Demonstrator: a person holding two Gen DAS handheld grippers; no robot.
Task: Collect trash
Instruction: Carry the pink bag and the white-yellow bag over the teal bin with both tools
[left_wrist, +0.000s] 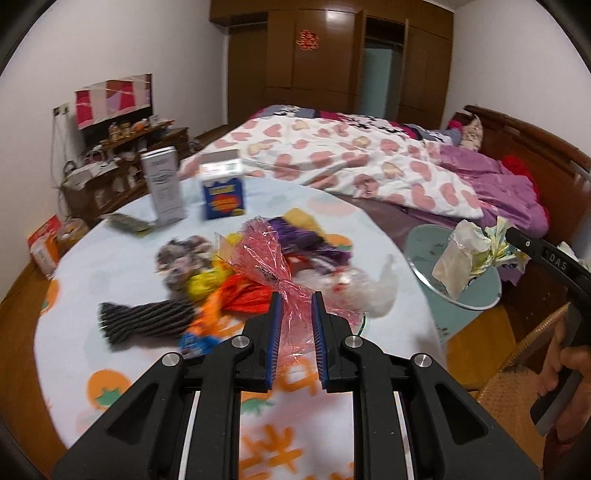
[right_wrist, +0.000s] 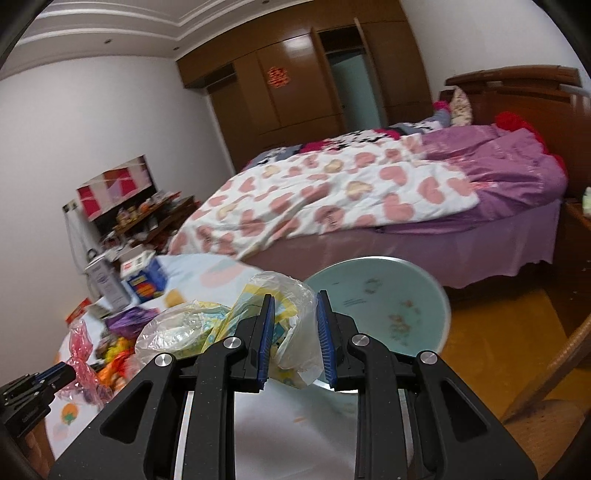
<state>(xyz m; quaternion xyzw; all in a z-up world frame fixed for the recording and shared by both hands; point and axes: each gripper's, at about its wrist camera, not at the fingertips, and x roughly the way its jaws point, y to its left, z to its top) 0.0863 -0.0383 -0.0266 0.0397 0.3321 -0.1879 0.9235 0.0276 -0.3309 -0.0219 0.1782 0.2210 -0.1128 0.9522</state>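
Trash in both of my grippers: the left gripper (left_wrist: 297, 314) has its 2 fingers narrowed onto a pink cellophane wrapper (left_wrist: 266, 266) just above the wrapper pile (left_wrist: 236, 273) on the table (left_wrist: 110, 258). At 3 o'clock the right gripper (right_wrist: 295, 328) pinches a crumpled plastic bag (right_wrist: 229, 325) at the pale green bin (right_wrist: 388, 295). I'd centre over the rim before releasing.
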